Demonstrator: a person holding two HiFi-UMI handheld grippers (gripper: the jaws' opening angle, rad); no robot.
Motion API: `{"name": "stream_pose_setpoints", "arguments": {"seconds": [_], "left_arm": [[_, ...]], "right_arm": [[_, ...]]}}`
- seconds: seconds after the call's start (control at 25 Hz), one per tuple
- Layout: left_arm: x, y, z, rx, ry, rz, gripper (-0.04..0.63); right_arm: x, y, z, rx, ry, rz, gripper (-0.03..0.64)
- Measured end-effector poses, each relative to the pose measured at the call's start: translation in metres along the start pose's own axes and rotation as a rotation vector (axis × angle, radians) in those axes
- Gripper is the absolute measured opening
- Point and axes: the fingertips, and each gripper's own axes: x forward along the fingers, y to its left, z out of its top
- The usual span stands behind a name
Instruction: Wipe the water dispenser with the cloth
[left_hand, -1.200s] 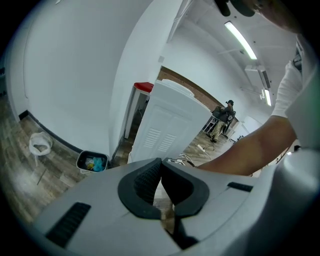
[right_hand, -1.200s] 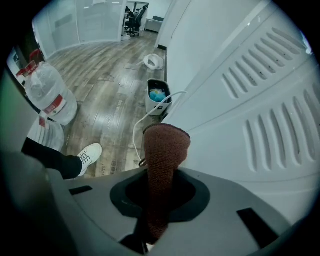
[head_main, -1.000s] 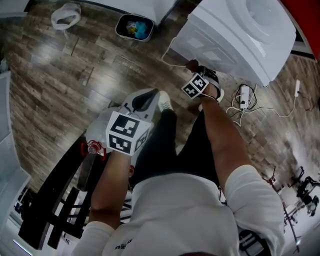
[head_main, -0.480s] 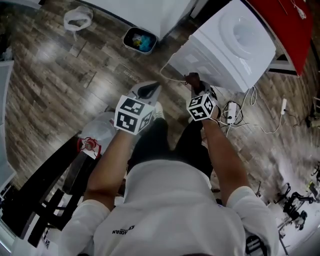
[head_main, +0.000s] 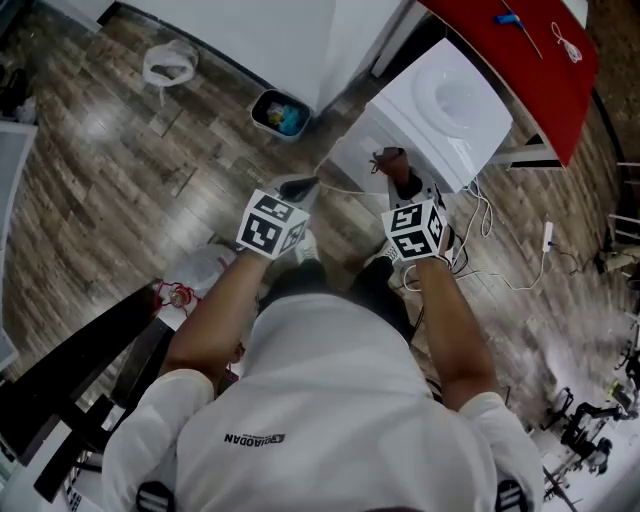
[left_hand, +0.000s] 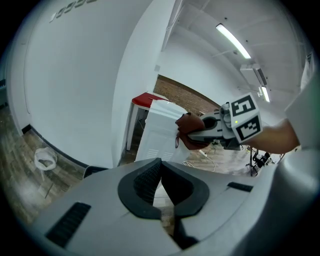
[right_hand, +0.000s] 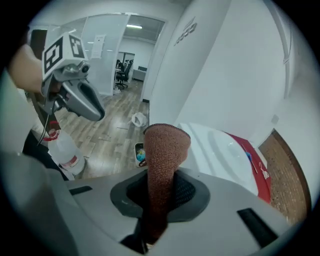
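While the left claw (left_hand: 160, 169) is closed, the right claw (right_hand: 161, 192) pinches the cloth (right_hand: 166, 145) upright.

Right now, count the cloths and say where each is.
1. The cloth is clamped in the right gripper, by the dispenser. None other shows; more may be hidden.

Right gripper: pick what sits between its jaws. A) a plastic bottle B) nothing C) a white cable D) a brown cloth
D: in the right gripper view, the right gripper has its jaws closed on the brown cloth, which stands up out of them.
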Motion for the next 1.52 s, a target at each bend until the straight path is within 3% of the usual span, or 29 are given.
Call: {"name": "stream_pose_setpoints", "arguments": {"seconds": [0.36,0.6,1.52], "left_arm": [[-0.006,0.004,0.016,-0.010,-0.062,0.009,-0.011],[-0.012,0.024,0.021,-0.039,-0.095,0.043,-0.011],[-0.006,0.044,-0.012,-0.134,-0.092,0.051,-0.011]], "right_arm": [[-0.017,-0.053,0.059,0.000,-0.047,-0.074,0.054],[0.006,-0.055,0.084,-0.042,-0.017,-0.072,0.054],[0.115,0.013,0.031,-0.143,0.181,0.056,0.054]]}}
